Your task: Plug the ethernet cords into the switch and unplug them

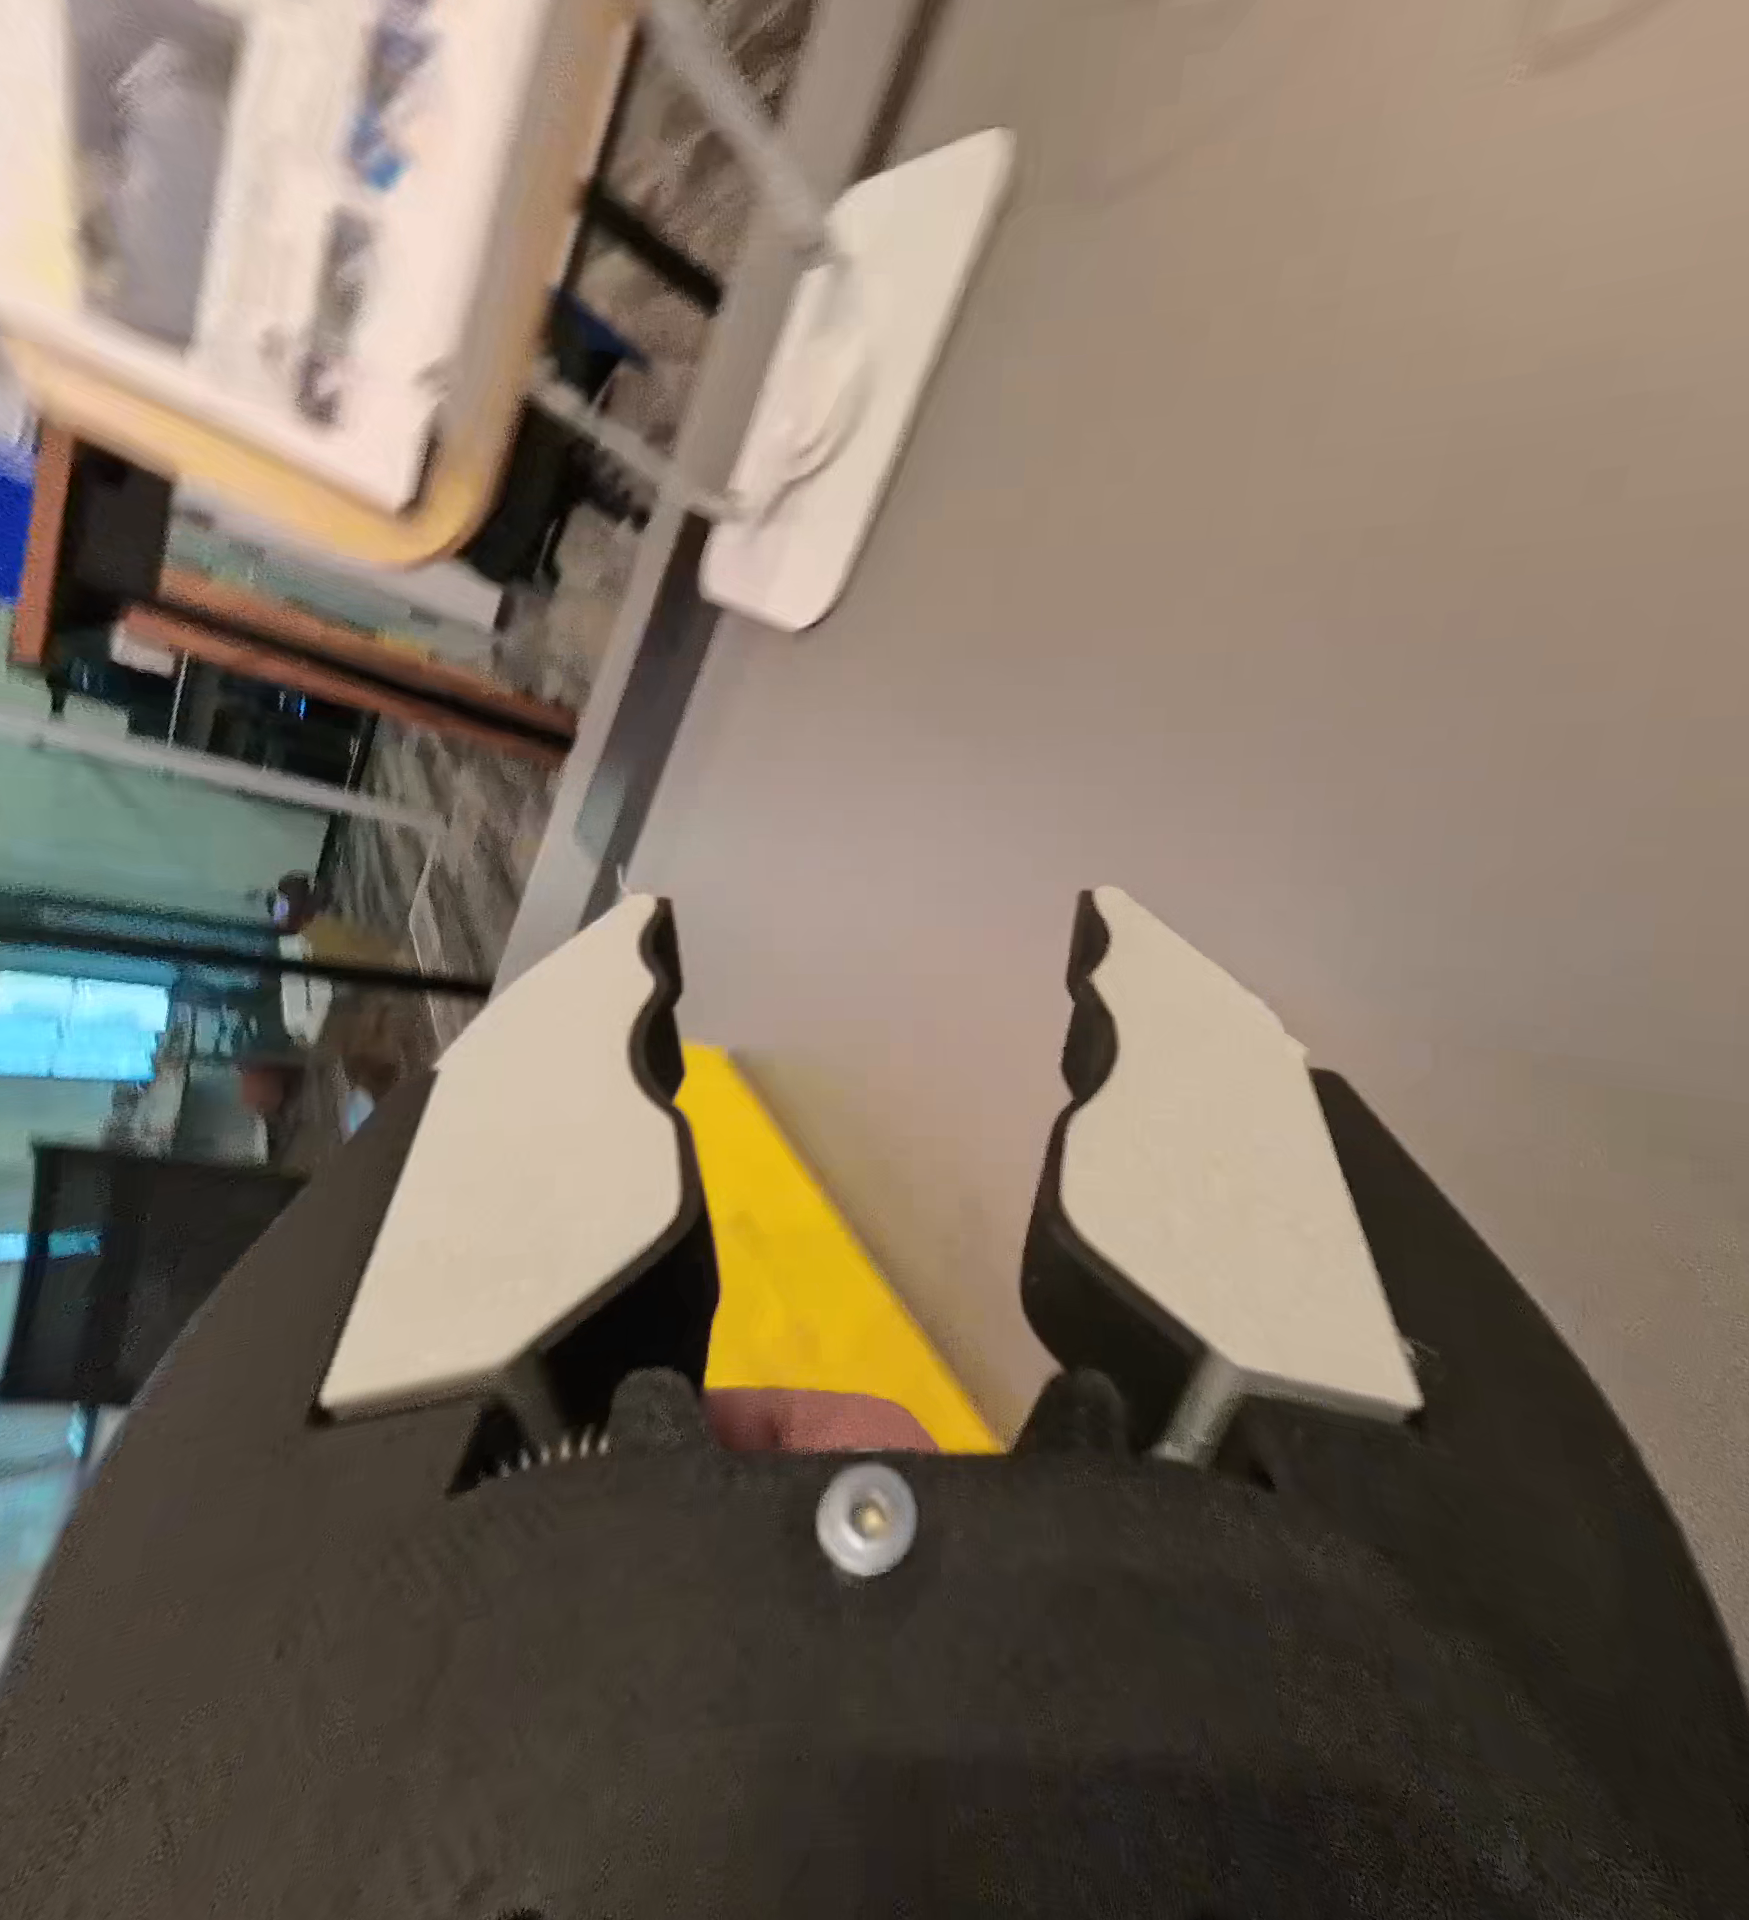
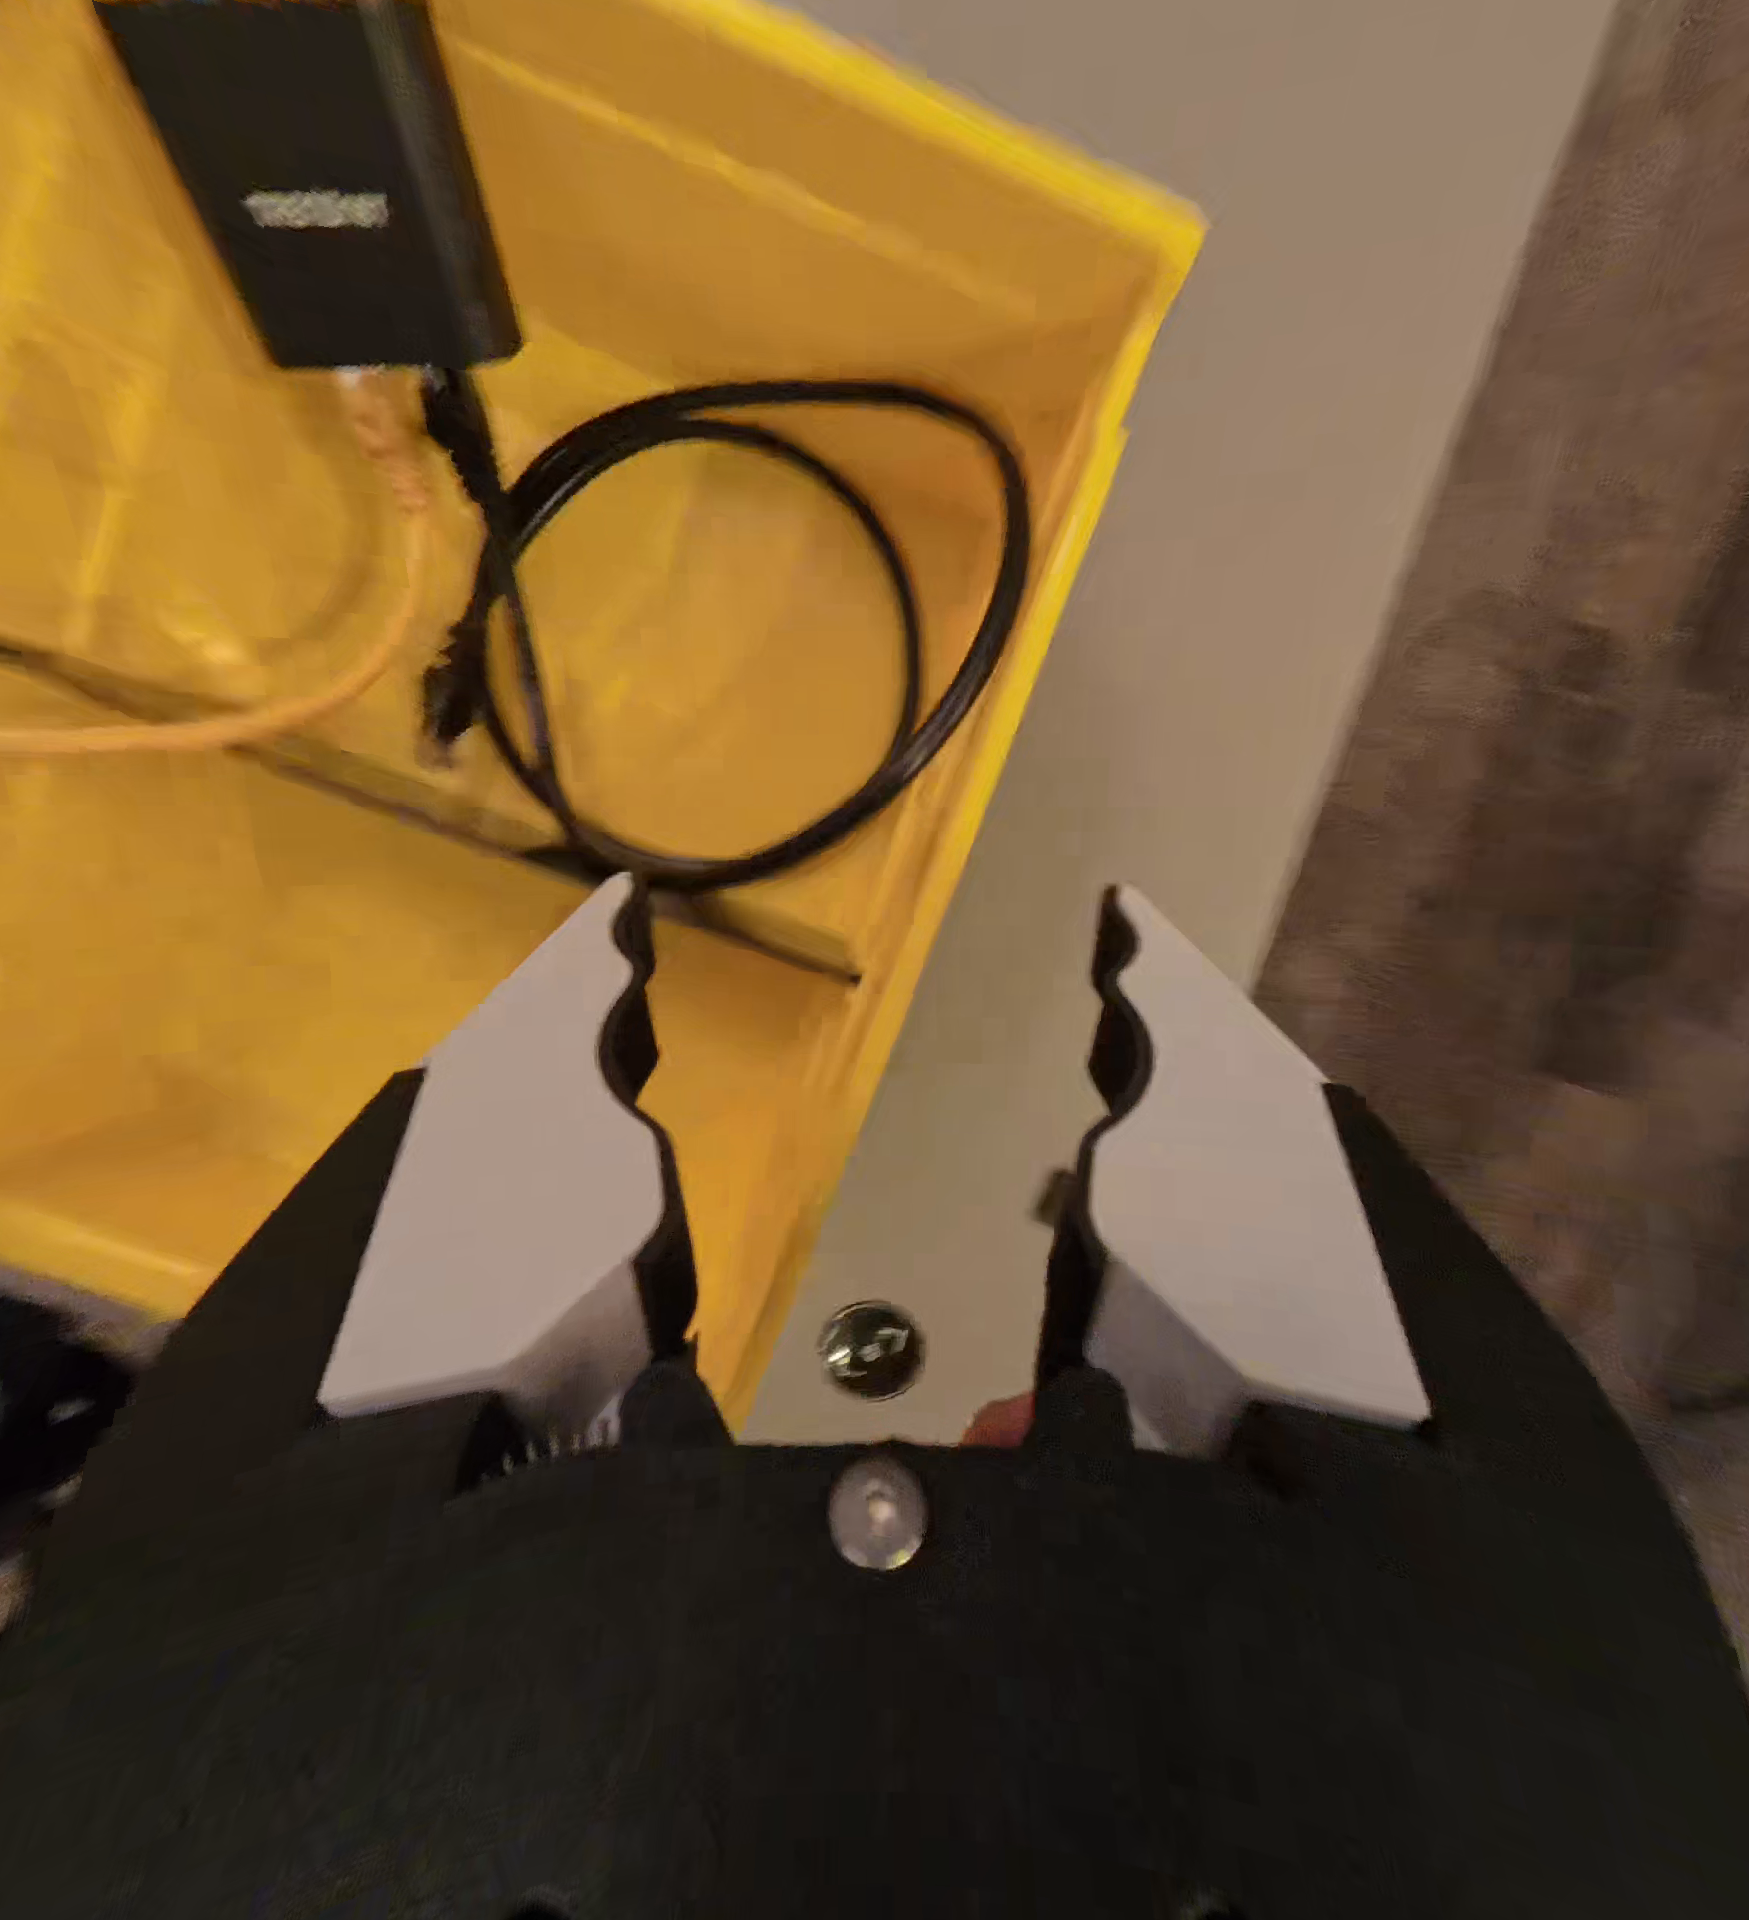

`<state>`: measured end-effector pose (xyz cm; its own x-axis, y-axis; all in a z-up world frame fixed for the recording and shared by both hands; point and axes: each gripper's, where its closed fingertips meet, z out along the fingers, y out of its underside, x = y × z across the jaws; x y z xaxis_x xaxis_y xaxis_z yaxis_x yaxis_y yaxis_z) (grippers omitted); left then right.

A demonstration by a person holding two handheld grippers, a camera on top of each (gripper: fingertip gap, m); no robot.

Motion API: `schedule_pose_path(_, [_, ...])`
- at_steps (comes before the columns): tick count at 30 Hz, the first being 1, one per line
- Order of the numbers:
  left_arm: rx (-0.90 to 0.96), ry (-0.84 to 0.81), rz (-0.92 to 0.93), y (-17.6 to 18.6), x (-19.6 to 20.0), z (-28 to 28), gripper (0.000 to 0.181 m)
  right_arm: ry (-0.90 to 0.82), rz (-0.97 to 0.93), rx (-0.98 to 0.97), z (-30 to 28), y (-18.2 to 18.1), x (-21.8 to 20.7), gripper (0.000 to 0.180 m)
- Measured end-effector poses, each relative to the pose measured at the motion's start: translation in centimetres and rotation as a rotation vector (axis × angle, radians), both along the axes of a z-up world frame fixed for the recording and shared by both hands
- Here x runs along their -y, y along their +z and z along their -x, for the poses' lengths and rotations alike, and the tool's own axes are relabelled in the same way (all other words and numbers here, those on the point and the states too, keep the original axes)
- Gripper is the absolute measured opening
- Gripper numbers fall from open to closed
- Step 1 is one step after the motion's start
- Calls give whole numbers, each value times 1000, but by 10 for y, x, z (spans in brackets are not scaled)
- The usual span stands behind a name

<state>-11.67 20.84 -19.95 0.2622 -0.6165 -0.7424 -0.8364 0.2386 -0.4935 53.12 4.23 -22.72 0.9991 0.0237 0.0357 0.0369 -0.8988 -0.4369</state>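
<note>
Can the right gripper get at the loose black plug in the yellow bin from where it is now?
Probably yes. The right gripper is open and empty above the yellow bin, and the loose plug lies uncovered ahead to its left. Only the black cord's loop lies nearby and could get snagged.

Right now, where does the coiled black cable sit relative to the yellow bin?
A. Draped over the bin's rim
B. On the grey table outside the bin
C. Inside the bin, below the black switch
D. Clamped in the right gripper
C: in the right wrist view the black cable loops on the floor of the yellow bin, just below the black switch; the right gripper is open and empty.
</note>
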Motion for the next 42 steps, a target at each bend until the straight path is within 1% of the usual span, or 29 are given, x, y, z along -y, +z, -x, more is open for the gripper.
schedule_pose_path(1, [41,59,12,18,-11,17,76,-10,8,-51,1,-9,11,79])
schedule_pose_path(3, [84,203,12,46,-36,62,84,-12,60,-41,-1,-28,31,84])
schedule_pose_path(5, [74,358,9,57,-60,120,87,10,105,-101,10,-45,43,82])
schedule_pose_path(6, [62,440,46,52,-70,150,92,18,121,-117,13,-53,47,73])
schedule_pose_path(8, [71,585,113,39,-86,207,94,16,133,-157,18,-63,50,50])
schedule_pose_path(9, [72,644,157,28,-91,232,96,24,113,-183,24,-64,47,40])
schedule_pose_path(11, [101,730,255,8,-93,272,95,0,83,-158,22,-68,44,19])
schedule_pose_path(12, [119,764,284,0,-95,288,94,-19,79,-150,21,-69,43,15])
schedule_pose_path(15, [170,845,408,-32,-94,327,94,-29,68,-119,26,-69,38,11])
schedule_pose_path(19, [241,822,622,-79,-87,332,82,0,43,-138,52,-69,24,15])
schedule_pose_path(20, [251,805,666,-87,-85,330,70,5,41,-139,60,-69,20,15])
schedule_pose_path(21, [321,789,688,-86,-89,325,64,13,38,-140,68,-69,15,16])
schedule_pose_path(22, [348,774,693,-86,-92,324,53,22,33,-144,77,-69,10,17])
schedule_pose_path(23, [364,772,683,-85,-94,326,35,33,25,-150,87,-69,4,19])
schedule_pose_path(27, [453,734,734,-86,-95,322,5,105,-31,-202,137,-68,-23,33])
schedule_pose_path(30, [457,719,726,-86,-94,319,5,165,-58,-220,178,-67,-44,39])
schedule_pose_path(32, [508,715,730,-84,-93,314,4,199,-73,-231,204,-66,-58,43])
schedule_pose_path(34, [631,728,742,-80,-92,305,4,238,-93,-261,234,-66,-71,48])
schedule_pose_path(35, [653,717,745,-79,-90,300,4,252,-104,-278,249,-65,-78,50])
schedule_pose_path(37, [649,698,719,-69,-88,291,4,270,-131,-316,277,-64,-92,53])
schedule_pose_path(39, [664,699,672,-58,-86,287,4,296,-155,-346,306,-63,-105,60])
schedule_pose_path(42, [766,700,628,-37,-83,293,4,338,-169,-372,346,-60,-121,71])
